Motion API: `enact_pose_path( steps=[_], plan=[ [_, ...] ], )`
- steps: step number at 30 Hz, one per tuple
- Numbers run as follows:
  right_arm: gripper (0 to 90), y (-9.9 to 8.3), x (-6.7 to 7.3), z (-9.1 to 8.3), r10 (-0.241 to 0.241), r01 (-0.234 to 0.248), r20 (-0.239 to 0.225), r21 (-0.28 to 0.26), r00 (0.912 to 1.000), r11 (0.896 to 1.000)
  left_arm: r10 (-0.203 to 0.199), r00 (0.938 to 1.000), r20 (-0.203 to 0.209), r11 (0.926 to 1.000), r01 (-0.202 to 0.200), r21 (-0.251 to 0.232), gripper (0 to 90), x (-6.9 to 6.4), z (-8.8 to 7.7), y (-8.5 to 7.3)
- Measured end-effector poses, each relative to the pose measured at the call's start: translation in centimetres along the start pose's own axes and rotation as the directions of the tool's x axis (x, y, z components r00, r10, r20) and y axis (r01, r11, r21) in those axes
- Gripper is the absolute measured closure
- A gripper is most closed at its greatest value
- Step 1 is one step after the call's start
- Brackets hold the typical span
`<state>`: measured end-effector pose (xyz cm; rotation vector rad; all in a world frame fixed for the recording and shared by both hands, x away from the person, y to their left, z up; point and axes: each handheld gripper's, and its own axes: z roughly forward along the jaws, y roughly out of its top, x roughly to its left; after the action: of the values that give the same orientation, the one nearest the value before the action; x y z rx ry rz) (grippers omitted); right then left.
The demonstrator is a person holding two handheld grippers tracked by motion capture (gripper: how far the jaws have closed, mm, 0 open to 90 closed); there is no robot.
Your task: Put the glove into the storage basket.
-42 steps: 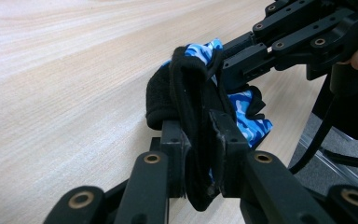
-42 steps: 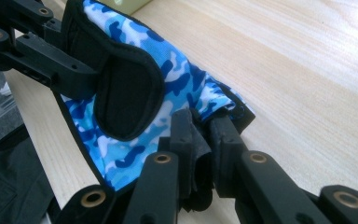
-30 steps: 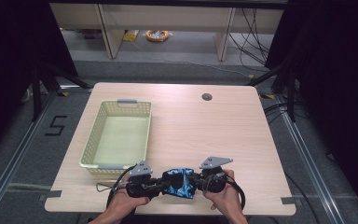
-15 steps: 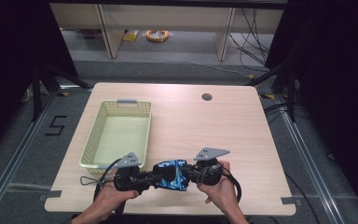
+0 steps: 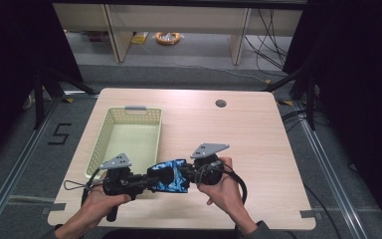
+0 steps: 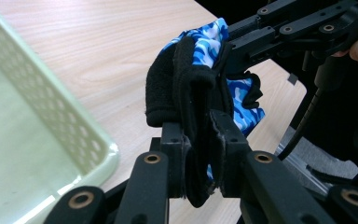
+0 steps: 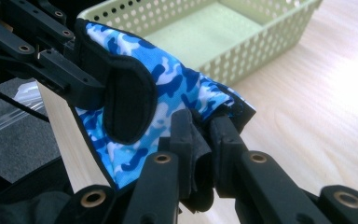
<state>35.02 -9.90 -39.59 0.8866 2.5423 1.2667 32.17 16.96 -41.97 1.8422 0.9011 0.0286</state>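
A blue camouflage glove [image 5: 171, 175] with black trim hangs stretched between my two grippers above the table's near edge. My left gripper [image 5: 148, 181] is shut on the glove's black cuff [image 6: 186, 93], which is bunched between its fingers [image 6: 175, 154]. From the other side, my right gripper [image 5: 189, 174] is shut on the opposite end of the glove [image 7: 168, 93]; black fabric is pinched between its fingers [image 7: 184, 135]. In the left gripper view the right gripper [image 6: 242, 46] grips the glove from the upper right. The left gripper [image 7: 81, 86] reaches in from the left in the right gripper view.
A pale green perforated basket [image 5: 110, 134] stands on the left half of the wooden table [image 5: 238, 134], just beyond my left hand, with nothing inside it. A round cable hole [image 5: 221, 103] sits near the table's far edge. Dark floor and cables surround the table.
Both hands have risen off the table with the glove held between them and shifted left, toward the basket's near end.
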Motion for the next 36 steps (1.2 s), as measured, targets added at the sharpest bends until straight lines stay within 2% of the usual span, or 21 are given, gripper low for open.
enact_pose_path(
  steps=[1,4,5,11,14,19,20,22,24,26,27,28,29,30,31,32,33,34,36],
  plan=[
    [81.5,0.9,0.1,0.4,-0.019,0.019,-0.009,0.001,0.9998,1.000,-0.001,1.0000,-0.003,1.0000,0.001,0.006,76.7,0.5,-0.5,0.2],
    [81.6,1.6,0.2,0.8,-0.027,0.027,-0.009,0.009,0.9996,1.000,-0.011,0.9999,-0.012,0.9998,0.011,0.018,77.2,1.0,-0.9,0.2],
    [81.6,2.4,0.3,1.3,-0.012,0.012,0.000,0.023,0.9999,1.000,-0.019,0.9997,-0.014,0.9997,0.019,0.013,77.6,1.4,-1.2,0.3],
    [81.9,3.6,0.4,2.5,-0.032,0.032,-0.010,0.034,0.9994,0.999,-0.039,0.9988,-0.031,0.9992,0.039,0.005,78.3,2.1,-2.1,0.5],
    [82.0,4.4,0.4,2.6,-0.022,0.022,-0.007,0.031,0.9997,0.999,-0.057,0.9980,-0.027,0.9983,0.057,-0.007,78.3,2.6,-2.6,0.9],
    [82.0,5.8,0.4,3.6,-0.032,0.033,-0.021,0.029,0.9993,0.999,-0.057,0.9965,-0.060,0.9984,0.057,0.000,78.3,3.5,-3.6,1.5],
    [82.0,6.3,0.6,4.5,-0.017,0.017,-0.023,-0.003,0.9996,1.000,-0.066,0.9959,-0.062,0.9978,0.066,-0.002,78.3,3.7,-3.9,1.6],
    [82.0,6.5,0.5,4.7,-0.021,0.021,-0.028,0.004,0.9994,1.000,-0.076,0.9941,-0.078,0.9971,0.075,-0.005,78.3,4.1,-4.2,1.6],
    [82.0,7.4,0.4,5.7,-0.021,0.023,-0.039,0.037,0.9990,0.999,-0.093,0.9920,-0.086,0.9957,0.093,0.000,78.1,5.1,-4.8,1.7],
    [82.0,7.7,0.5,6.6,-0.026,0.028,-0.042,0.042,0.9988,0.999,-0.097,0.9903,-0.099,0.9953,0.097,-0.002,77.9,5.5,-4.9,1.7],
    [82.0,7.8,0.6,7.2,-0.018,0.020,-0.041,0.030,0.9990,0.999,-0.107,0.9887,-0.105,0.9939,0.109,0.014,77.9,6.2,-5.2,1.7],
    [82.0,8.0,0.6,7.6,-0.016,0.018,-0.046,0.041,0.9988,0.999,-0.107,0.9887,-0.105,0.9939,0.109,0.014,77.9,6.2,-5.2,1.7],
    [82.0,8.2,0.5,8.0,-0.025,0.028,-0.047,0.061,0.9986,0.998,-0.114,0.9865,-0.117,0.9929,0.117,0.021,77.9,6.9,-5.4,1.5],
    [82.0,8.2,0.6,8.7,-0.010,0.012,-0.051,0.035,0.9987,0.999,-0.114,0.9865,-0.117,0.9929,0.117,0.021,77.8,6.9,-5.4,1.5],
    [82.0,8.4,0.5,8.9,-0.021,0.024,-0.050,0.067,0.9985,0.997,-0.118,0.9854,-0.122,0.9922,0.122,0.025,77.8,7.5,-5.6,1.5],
    [82.0,8.5,0.4,9.3,-0.025,0.028,-0.050,0.064,0.9984,0.998,-0.125,0.9847,-0.121,0.9915,0.129,0.020,77.8,7.9,-5.7,1.4],
    [82.0,8.5,0.6,9.9,0.011,-0.008,-0.046,0.064,0.9989,0.998,-0.125,0.9842,-0.125,0.9909,0.130,0.034,77.7,8.3,-5.7,1.4],
    [82.0,8.7,0.5,10.2,-0.008,0.012,-0.055,0.076,0.9985,0.997,-0.136,0.9819,-0.132,0.9892,0.142,0.036,77.6,8.8,-5.7,1.3],
    [81.9,8.7,0.5,11.2,0.003,0.002,-0.050,0.092,0.9988,0.996,-0.149,0.9787,-0.141,0.9866,0.157,0.045,77.4,9.6,-5.7,1.1]
  ],
)
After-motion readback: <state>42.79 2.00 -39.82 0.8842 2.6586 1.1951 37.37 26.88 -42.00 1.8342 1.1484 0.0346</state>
